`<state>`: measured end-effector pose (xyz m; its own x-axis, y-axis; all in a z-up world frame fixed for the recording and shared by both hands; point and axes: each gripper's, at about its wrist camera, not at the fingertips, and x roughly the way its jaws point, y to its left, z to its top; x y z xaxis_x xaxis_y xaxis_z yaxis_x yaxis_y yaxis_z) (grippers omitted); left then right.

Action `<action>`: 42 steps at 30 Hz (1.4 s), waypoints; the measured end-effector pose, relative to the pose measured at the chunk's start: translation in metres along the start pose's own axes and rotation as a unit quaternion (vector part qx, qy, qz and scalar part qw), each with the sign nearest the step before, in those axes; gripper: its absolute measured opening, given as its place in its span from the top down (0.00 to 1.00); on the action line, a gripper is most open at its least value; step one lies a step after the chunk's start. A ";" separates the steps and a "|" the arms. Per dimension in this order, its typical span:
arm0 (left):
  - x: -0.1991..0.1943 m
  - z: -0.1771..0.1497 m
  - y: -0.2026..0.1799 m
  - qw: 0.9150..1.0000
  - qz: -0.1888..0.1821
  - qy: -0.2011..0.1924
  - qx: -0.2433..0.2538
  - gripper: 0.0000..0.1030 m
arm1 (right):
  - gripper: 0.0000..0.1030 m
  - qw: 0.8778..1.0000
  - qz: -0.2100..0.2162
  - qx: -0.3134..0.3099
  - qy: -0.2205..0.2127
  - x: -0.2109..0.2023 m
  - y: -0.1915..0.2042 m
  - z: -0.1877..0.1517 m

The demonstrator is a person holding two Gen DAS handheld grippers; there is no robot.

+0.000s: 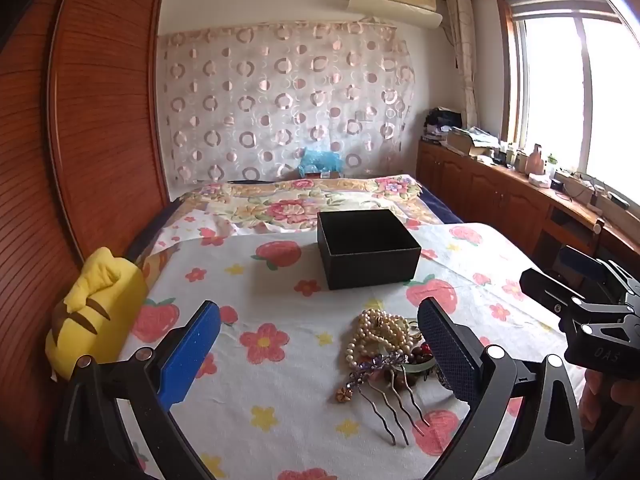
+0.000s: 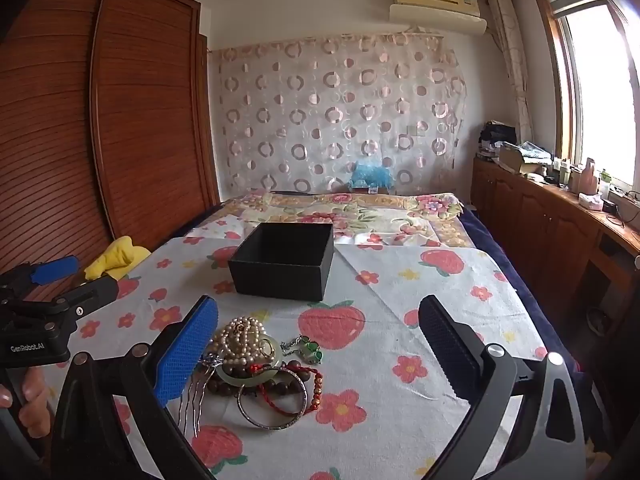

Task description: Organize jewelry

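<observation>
Left wrist view: left gripper held agape, nothing between its fingers; jewelry pile lying on floral sheet, near black box.

Right wrist view: right gripper spread wide, unladen; silver bangle at pile's near edge.

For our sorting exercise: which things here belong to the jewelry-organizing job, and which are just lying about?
Belong to the job:
pearls
hair comb
jade bangle
silver bangle
red bracelet
black box

Just lying about:
yellow cushion
blue bag
clutter on cabinet
</observation>
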<state>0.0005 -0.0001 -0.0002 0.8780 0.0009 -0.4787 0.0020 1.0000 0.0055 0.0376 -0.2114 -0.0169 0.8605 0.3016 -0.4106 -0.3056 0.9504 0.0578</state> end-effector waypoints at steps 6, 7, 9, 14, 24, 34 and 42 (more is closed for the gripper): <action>0.000 0.000 -0.001 1.000 -0.002 -0.004 -0.001 0.07 | 0.02 1.000 0.000 0.001 -0.001 -0.001 0.000 0.000; -0.001 0.000 0.000 1.000 -0.002 -0.006 -0.003 0.07 | 0.02 1.000 0.000 0.001 -0.002 -0.001 0.000 0.000; 0.000 0.000 0.000 1.000 -0.001 -0.006 -0.002 0.07 | 0.02 1.000 0.000 0.001 -0.002 -0.001 0.000 0.000; -0.001 0.000 0.000 1.000 -0.002 -0.007 -0.003 0.07 | 0.02 1.000 0.001 0.001 -0.002 -0.001 0.000 0.000; 0.000 0.000 0.000 1.000 -0.002 -0.008 -0.004 0.07 | 0.02 1.000 0.000 0.002 -0.003 -0.001 -0.001 0.000; 0.000 0.000 0.000 1.000 -0.003 -0.009 -0.005 0.07 | 0.02 1.000 0.001 0.003 -0.004 0.000 -0.001 0.001; 0.000 0.000 0.000 1.000 -0.003 -0.010 -0.006 0.07 | 0.02 1.000 0.001 0.003 -0.004 -0.001 -0.001 0.001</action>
<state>0.0001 -0.0001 -0.0002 0.8872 -0.0049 -0.4613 0.0016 1.0000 -0.0075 0.0377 -0.2127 -0.0158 0.8632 0.3035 -0.4034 -0.3043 0.9504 0.0641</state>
